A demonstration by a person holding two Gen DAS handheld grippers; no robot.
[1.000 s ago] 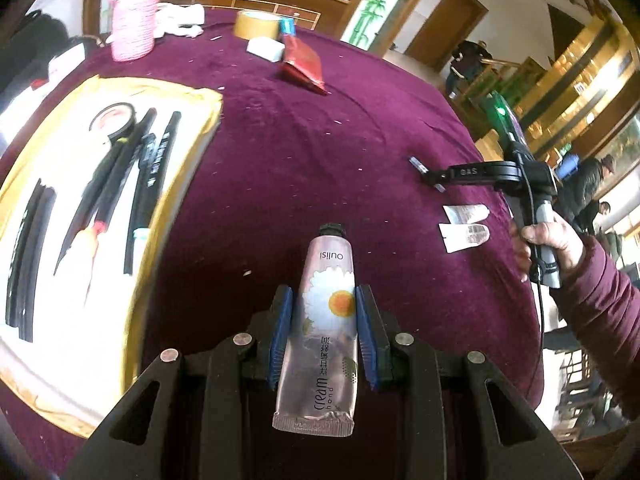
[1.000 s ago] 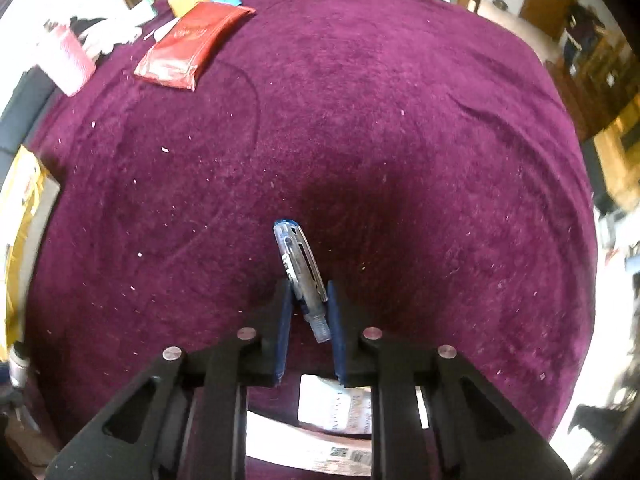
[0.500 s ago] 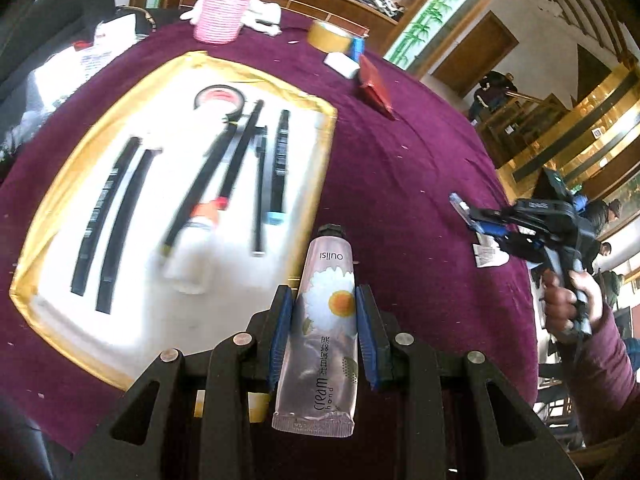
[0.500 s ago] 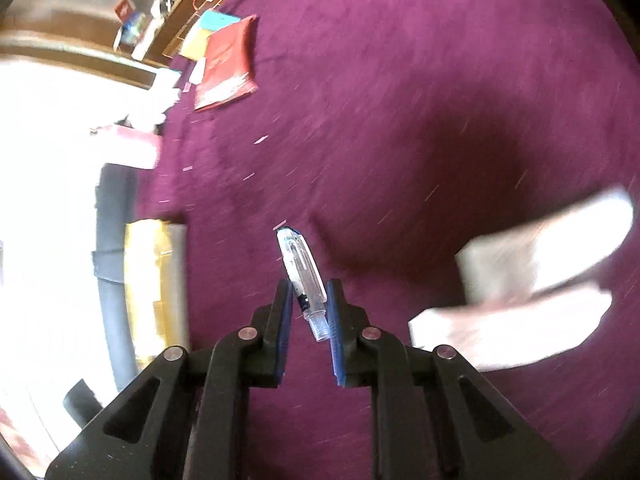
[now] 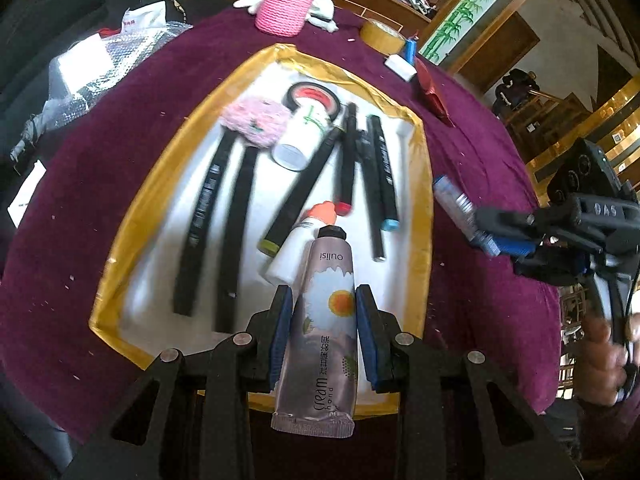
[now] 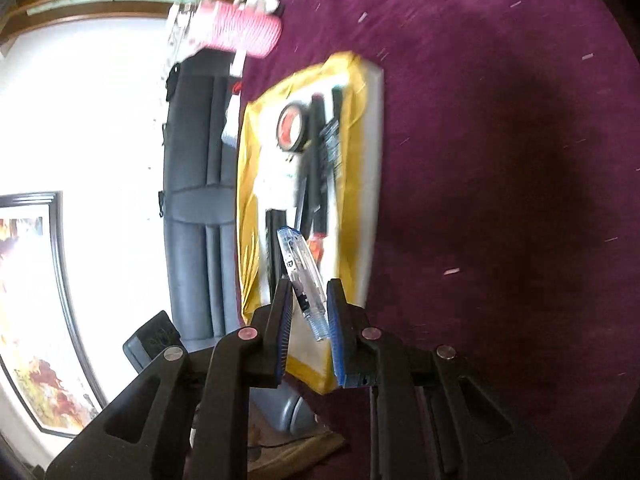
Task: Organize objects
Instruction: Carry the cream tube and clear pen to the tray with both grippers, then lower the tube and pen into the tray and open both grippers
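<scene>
The hand cream tube (image 5: 326, 316) you held in your left gripper (image 5: 324, 336) carried the brand "oulisi" just below its black cap, seen upside down from your wrist camera. Near its crimped end it read "cream" in large letters with a smaller "hand" beside it, next to a column of Chinese characters too small to make out. On the body of your right gripper (image 5: 494, 240), embossed characters looked like "SAS" upside down. Print on the black pens (image 5: 204, 216) was blurred.
</scene>
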